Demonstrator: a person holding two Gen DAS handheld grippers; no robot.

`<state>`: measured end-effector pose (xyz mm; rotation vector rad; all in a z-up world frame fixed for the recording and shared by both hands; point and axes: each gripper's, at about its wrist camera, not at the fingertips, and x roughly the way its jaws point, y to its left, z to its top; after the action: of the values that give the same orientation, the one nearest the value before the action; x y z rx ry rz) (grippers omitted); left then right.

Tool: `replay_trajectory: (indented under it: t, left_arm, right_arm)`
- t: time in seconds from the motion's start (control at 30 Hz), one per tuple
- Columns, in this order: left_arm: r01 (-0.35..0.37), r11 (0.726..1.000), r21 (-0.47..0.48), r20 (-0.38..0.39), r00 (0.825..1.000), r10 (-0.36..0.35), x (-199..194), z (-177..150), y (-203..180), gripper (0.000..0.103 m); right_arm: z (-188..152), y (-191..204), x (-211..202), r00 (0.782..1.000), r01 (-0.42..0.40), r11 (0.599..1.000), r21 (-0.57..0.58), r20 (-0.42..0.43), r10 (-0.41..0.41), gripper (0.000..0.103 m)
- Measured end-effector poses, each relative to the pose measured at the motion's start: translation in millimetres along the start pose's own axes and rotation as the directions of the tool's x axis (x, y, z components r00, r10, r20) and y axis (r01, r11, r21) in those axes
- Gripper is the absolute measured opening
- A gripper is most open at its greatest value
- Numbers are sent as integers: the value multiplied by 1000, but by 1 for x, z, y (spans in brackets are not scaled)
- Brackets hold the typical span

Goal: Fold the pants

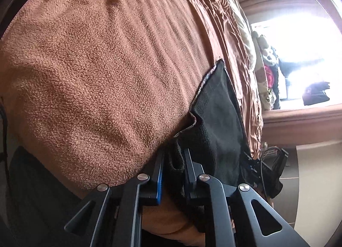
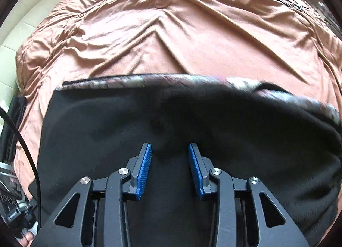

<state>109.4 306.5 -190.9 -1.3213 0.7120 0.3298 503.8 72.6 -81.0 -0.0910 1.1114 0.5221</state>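
The black pants (image 2: 192,118) lie spread on a bed, with a patterned band (image 2: 149,81) along their far edge. My right gripper (image 2: 170,150) is open just above the black cloth, holding nothing. In the left wrist view my left gripper (image 1: 173,157) is shut on a bunched fold of the black pants (image 1: 218,114), which hang beside a brown fleece blanket (image 1: 102,65). The view there is rolled on its side.
A wrinkled pink-brown bedspread (image 2: 181,33) covers the bed beyond the pants. A cream padded headboard or wall (image 2: 32,12) is at the left. A bright window (image 1: 303,44) and a heap of soft toys and clothes (image 1: 269,65) show to the right.
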Motion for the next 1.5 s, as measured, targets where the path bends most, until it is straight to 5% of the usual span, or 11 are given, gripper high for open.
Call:
replay_trajectory:
  t: [0.17, 0.5, 0.7, 0.83, 1.03, 1.17, 1.5]
  left_arm:
    - [1, 1000, -4, -1, 1000, -1, 0, -1, -1, 16]
    - [-7, 1000, -8, -7, 1000, 7, 2, 1, -4, 17]
    - [5, 1000, -17, -14, 1000, -5, 2, 4, 2, 17]
    - [6, 1000, -10, -14, 1000, -6, 2, 5, 4, 17]
    - [7, 1000, -8, -13, 1000, -7, 2, 5, 5, 17]
    - [4, 1000, -10, -8, 1000, -4, 2, 3, 5, 17]
    - [-7, 1000, -8, 1, 1000, 7, 1, -2, -1, 17]
  right_arm:
    - [12, 13, 22, 999, 31, 998, -51, -9, -31, 32]
    - [45, 13, 51, 977, 212, 976, -42, 32, -211, 7]
    - [53, 2, 55, 985, 175, 984, 12, 3, -175, 1]
    - [53, -7, 32, 999, 48, 999, 17, 7, -48, 6]
    - [39, -43, -18, 997, 51, 999, -6, 53, -51, 9]
    - [25, -70, -45, 993, 92, 996, 13, 78, -93, 51]
    - [-5, -116, -74, 977, 206, 977, 48, 53, -209, 52]
